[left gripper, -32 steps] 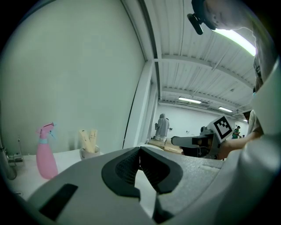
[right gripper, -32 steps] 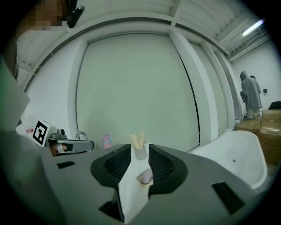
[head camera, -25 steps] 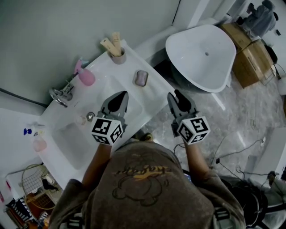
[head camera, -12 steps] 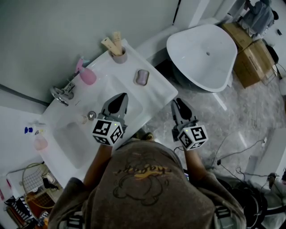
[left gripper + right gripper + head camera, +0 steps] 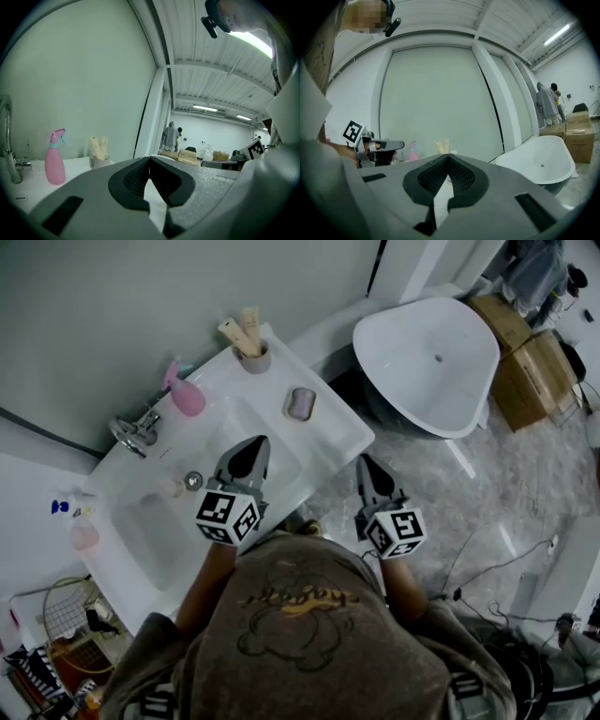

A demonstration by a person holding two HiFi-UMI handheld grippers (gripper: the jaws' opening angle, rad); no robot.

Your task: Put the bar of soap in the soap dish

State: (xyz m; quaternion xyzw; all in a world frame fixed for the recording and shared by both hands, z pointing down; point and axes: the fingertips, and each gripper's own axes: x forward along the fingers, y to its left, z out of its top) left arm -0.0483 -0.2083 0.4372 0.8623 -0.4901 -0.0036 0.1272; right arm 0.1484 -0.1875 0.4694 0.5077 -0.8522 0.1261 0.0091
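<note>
Both tongs are closed and empty. The left gripper (image 5: 253, 444) hovers over the basin of the white washstand (image 5: 330, 439). The right gripper (image 5: 365, 463), whose jaws have just been closing on nothing, hangs off the counter's edge above the floor. The soap dish (image 5: 287, 409) sits at one o'clock from the left gripper, apart from it, with what looks like a lilac bar of soap (image 5: 300, 403) lying in it. A pink spray bottle (image 5: 186, 397) stands at eleven o'clock.

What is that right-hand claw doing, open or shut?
Shut, and empty. In the right gripper view, the right claw has its jaws meeting at the tips with nothing between them; they have just been closing.
</note>
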